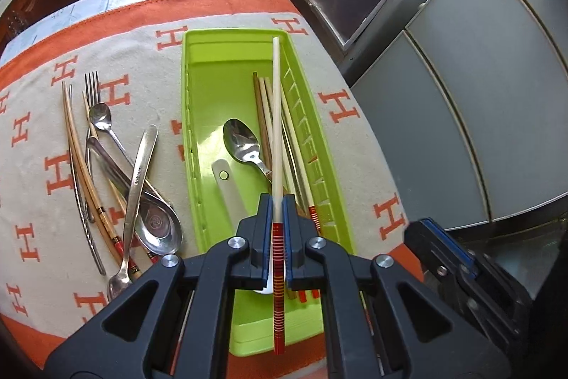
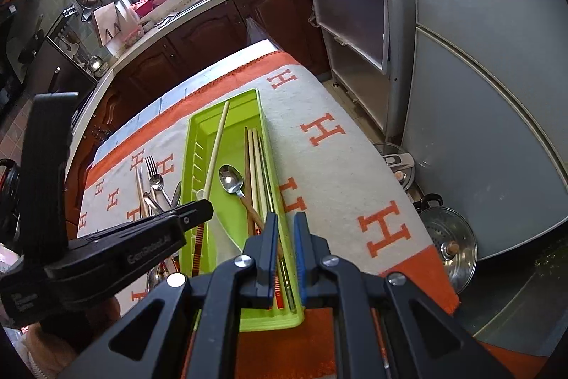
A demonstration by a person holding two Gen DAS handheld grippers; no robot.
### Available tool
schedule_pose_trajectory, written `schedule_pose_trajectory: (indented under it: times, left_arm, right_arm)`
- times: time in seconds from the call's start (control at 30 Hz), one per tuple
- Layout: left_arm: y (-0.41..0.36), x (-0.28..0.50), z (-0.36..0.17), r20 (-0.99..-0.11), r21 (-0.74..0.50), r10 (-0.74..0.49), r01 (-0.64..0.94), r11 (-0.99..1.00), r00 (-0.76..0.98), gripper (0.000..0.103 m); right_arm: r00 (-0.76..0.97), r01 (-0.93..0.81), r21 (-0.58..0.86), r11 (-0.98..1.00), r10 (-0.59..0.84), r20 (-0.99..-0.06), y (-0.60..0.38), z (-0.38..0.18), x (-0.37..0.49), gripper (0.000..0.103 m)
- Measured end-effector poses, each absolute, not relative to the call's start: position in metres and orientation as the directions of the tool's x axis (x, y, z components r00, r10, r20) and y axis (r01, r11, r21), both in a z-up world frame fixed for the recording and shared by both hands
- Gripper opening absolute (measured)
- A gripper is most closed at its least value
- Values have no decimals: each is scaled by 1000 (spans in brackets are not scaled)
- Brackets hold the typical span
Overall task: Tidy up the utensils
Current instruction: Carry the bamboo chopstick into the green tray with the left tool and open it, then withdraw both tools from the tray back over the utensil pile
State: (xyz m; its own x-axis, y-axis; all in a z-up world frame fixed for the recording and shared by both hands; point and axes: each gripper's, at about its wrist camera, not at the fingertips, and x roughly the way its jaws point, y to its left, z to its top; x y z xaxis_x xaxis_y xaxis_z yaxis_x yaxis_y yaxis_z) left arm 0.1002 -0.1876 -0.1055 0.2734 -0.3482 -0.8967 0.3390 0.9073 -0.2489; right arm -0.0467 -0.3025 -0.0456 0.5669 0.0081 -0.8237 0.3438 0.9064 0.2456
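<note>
Lime-green plastic walls of the utensil tray [image 1: 193, 144] are the main hazard: the left gripper [image 1: 278, 201] holds a long pale chopstick [image 1: 276, 116] with a red-and-gold banded end above the tray, and its far tip reaches almost to the tray's far wall. If it is lowered at a slant, the tip could catch the rim or the slotted right wall and the stick could pivot in the grip. The hold sits near the banded end, so most of the length hangs forward; I judge that a loose release would let it roll onto the steel spoon [image 1: 243, 141] or the white spoon handle [image 1: 229, 187] instead of settling with the other chopsticks [image 1: 264, 116] along the right side.

Left jaws are closed tight on the chopstick, blue pads pressing it from both sides, with nothing else touching them.

The right gripper [image 2: 285, 237] hovers over the near right corner of the tray. Its jaws stand a narrow gap apart and hold nothing; through the gap show the tray wall and the ends of the chopsticks lying inside, and whether a pad touches the rim I cannot tell. A careless move there could nudge the tray across the orange-and-cream H-patterned cloth [image 1: 340, 109] on the table.

Unsorted pieces wait on the cloth left of the tray: a fork [image 1: 93, 87], a small spoon [image 1: 101, 118], a large soup spoon [image 1: 156, 222], a crossed spoon [image 1: 136, 194] and curved chopsticks [image 1: 80, 151]. They overlap, so lifting one may drag its neighbours.
</note>
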Motion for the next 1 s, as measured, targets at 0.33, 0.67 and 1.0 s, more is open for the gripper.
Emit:
schedule_pose_trajectory:
  times: [0.33, 0.67, 1.0]
  left_arm:
    - [-164, 83, -113, -915, -82, -213, 359, 930, 342, 33]
    - [-118, 69, -76, -878, -77, -224, 337, 938, 423, 39]
    - [-68, 64, -64, -877, -68, -188, 274, 959, 442, 39]
  right_arm:
    - [564, 329, 200, 923, -22, -825, -291, -36, -52, 16]
    - [553, 291, 167, 942, -23, -833, -269, -33, -49, 16]
    - [546, 227, 165, 960, 15, -838, -241, -29, -39, 16]
